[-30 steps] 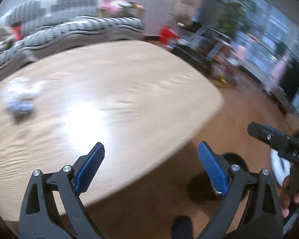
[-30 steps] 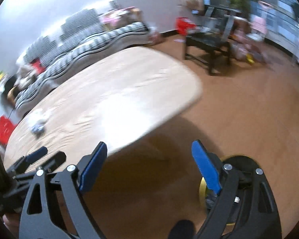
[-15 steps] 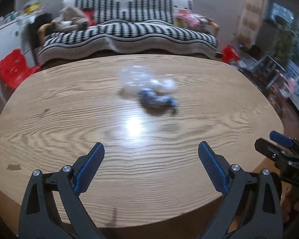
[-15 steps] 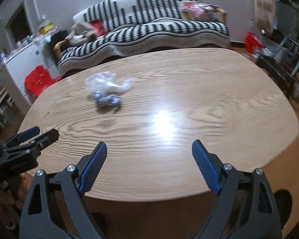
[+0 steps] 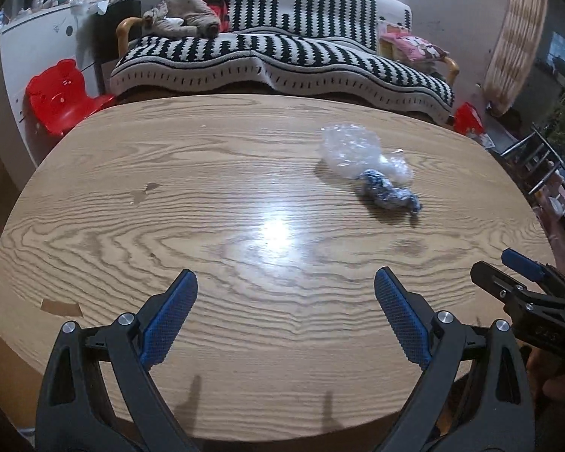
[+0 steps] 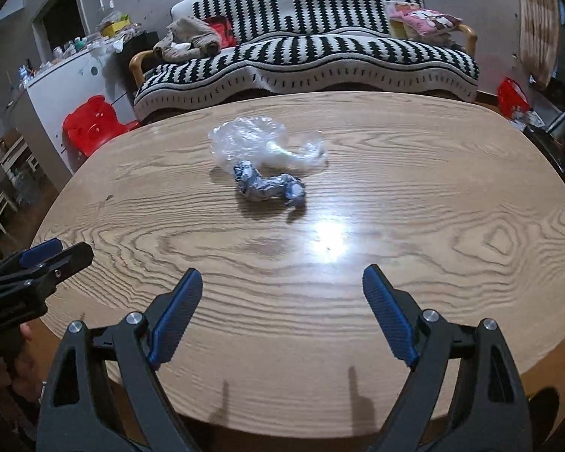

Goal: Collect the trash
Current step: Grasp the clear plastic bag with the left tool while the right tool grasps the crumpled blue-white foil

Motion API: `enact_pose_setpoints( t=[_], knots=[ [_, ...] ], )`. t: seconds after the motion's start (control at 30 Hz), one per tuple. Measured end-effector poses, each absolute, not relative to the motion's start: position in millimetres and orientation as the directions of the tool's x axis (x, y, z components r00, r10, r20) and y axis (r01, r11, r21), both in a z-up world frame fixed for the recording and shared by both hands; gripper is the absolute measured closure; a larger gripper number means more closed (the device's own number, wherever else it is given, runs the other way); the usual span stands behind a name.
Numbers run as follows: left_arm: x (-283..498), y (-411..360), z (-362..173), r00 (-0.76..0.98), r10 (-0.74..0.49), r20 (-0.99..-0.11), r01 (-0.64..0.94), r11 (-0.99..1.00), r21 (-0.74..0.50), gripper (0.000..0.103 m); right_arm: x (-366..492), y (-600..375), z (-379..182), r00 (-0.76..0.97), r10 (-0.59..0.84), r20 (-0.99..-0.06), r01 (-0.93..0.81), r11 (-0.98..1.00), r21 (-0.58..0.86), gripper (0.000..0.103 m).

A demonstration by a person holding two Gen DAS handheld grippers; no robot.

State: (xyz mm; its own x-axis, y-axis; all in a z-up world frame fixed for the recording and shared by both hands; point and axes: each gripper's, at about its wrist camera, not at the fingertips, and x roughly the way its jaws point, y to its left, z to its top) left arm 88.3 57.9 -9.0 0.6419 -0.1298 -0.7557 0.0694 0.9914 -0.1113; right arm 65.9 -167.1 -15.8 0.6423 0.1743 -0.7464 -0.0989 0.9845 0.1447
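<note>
Left tongs (image 5: 285,320) and right tongs (image 6: 282,318) spread wide, holding nothing, touching nothing, poised over the near edge of the wooden counter (image 5: 245,358). Farther in, well apart from both, past mid-counter toward the far edge: crumpled blue-and-white wrapper (image 6: 269,186), and touching it behind, clear plastic bag (image 6: 260,143). Beyond the far edge, striped sofa (image 6: 305,60).
</note>
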Motion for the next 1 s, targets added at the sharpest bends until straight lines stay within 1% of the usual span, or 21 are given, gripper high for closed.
enact_pose_setpoints(
  t=[0.13, 0.2, 0.33, 0.43, 0.53, 0.6, 0.67, 0.73, 0.8, 0.87, 0.9, 0.93, 0.97, 1.0],
  knots=[
    [111, 60, -17, 0.634, -0.125, -0.763, 0.065, 0.992, -0.109, 0.011, 83, -158, -22, 0.644, 0.169, -0.746, -0.136, 0.985, 0.106, 0.019],
    [125, 58, -19, 0.632, -0.144, -0.761, 0.074, 0.989, -0.125, 0.011, 99, -154, -29, 0.644, 0.165, -0.747, -0.146, 0.985, 0.092, 0.019],
    [168, 52, -18, 0.641, -0.207, -0.739, 0.112, 0.978, -0.177, 0.011, 132, -152, -39, 0.638, 0.189, -0.747, -0.162, 0.981, 0.110, 0.019],
    [206, 44, -19, 0.649, -0.215, -0.730, 0.133, 0.976, -0.170, 0.011, 160, -153, -50, 0.620, 0.191, -0.761, -0.185, 0.978, 0.095, 0.019],
    [240, 32, -26, 0.627, -0.261, -0.734, 0.154, 0.965, -0.212, 0.011, 182, -159, -61, 0.599, 0.204, -0.775, -0.196, 0.975, 0.105, 0.019],
    [262, 19, -36, 0.602, -0.316, -0.734, 0.187, 0.949, -0.255, 0.011, 190, -160, -62, 0.581, 0.232, -0.780, -0.227, 0.967, 0.119, 0.019],
    [276, 5, -46, 0.591, -0.321, -0.740, 0.202, 0.947, -0.250, 0.011, 199, -158, -66, 0.569, 0.239, -0.787, -0.259, 0.960, 0.104, 0.019],
    [289, -10, -58, 0.573, -0.318, -0.756, 0.220, 0.948, -0.232, 0.011, 206, -157, -70, 0.548, 0.271, -0.792, -0.282, 0.951, 0.130, 0.019],
    [301, -21, -67, 0.562, -0.308, -0.768, 0.221, 0.950, -0.219, 0.011, 211, -153, -75, 0.534, 0.281, -0.797, -0.300, 0.945, 0.132, 0.023],
    [306, -24, -70, 0.555, -0.349, -0.755, 0.229, 0.937, -0.264, 0.012, 209, -149, -75, 0.550, 0.283, -0.786, -0.327, 0.939, 0.110, 0.054],
    [308, -25, -70, 0.554, -0.367, -0.747, 0.234, 0.930, -0.283, 0.019, 209, -148, -74, 0.545, 0.292, -0.786, -0.335, 0.935, 0.116, 0.056],
    [310, -26, -71, 0.551, -0.384, -0.741, 0.235, 0.923, -0.305, 0.029, 208, -150, -74, 0.538, 0.308, -0.785, -0.337, 0.932, 0.134, 0.059],
    [311, -26, -73, 0.542, -0.382, -0.749, 0.226, 0.924, -0.308, 0.050, 207, -151, -74, 0.538, 0.313, -0.783, -0.339, 0.930, 0.140, 0.062],
    [312, -26, -75, 0.534, -0.381, -0.755, 0.217, 0.925, -0.313, 0.065, 204, -151, -74, 0.543, 0.311, -0.780, -0.339, 0.931, 0.135, 0.063]
  ],
)
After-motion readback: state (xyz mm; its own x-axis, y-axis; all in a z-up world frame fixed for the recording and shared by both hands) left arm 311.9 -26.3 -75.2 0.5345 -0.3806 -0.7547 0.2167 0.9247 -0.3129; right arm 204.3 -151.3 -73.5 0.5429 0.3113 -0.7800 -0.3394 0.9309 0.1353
